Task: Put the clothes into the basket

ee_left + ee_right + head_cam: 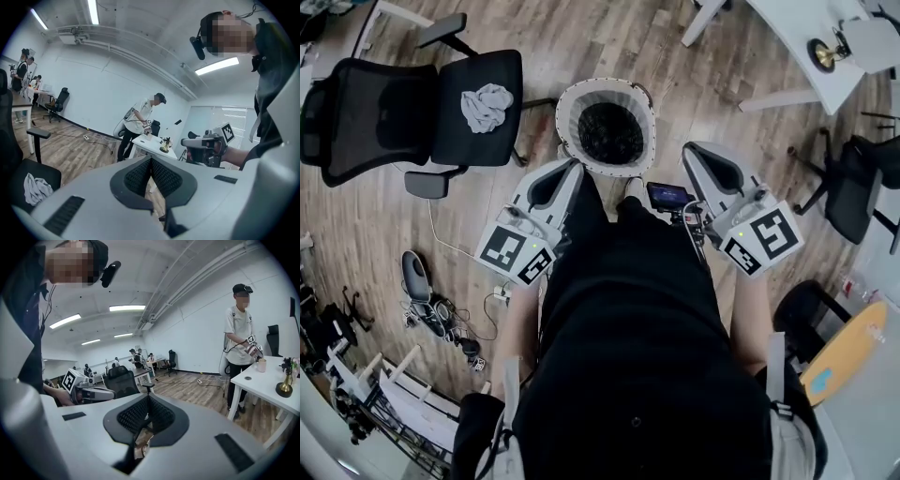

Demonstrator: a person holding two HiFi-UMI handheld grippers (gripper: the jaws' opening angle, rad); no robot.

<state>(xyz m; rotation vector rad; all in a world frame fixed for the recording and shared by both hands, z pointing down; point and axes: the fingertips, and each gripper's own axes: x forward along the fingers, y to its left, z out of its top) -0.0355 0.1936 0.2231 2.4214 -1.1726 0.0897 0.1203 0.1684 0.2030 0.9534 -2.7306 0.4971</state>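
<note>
A crumpled grey garment (486, 106) lies on the seat of a black office chair (412, 108) at the upper left. The same garment (36, 187) shows low on the left in the left gripper view. A white slatted basket (568, 103) with a dark inside stands on the floor straight ahead. My left gripper (573, 168) hovers at the basket's near-left rim, shut and empty, its pads (140, 174) meeting. My right gripper (695, 152) is just right of the basket, also shut with nothing in it, its pads (161, 414) pressed together.
A white table (806, 47) with a small brass object stands at the upper right; another black chair (853, 192) is at the right. Cables and gear (431, 309) litter the floor at the lower left. A person (240, 333) works at the table (269, 376).
</note>
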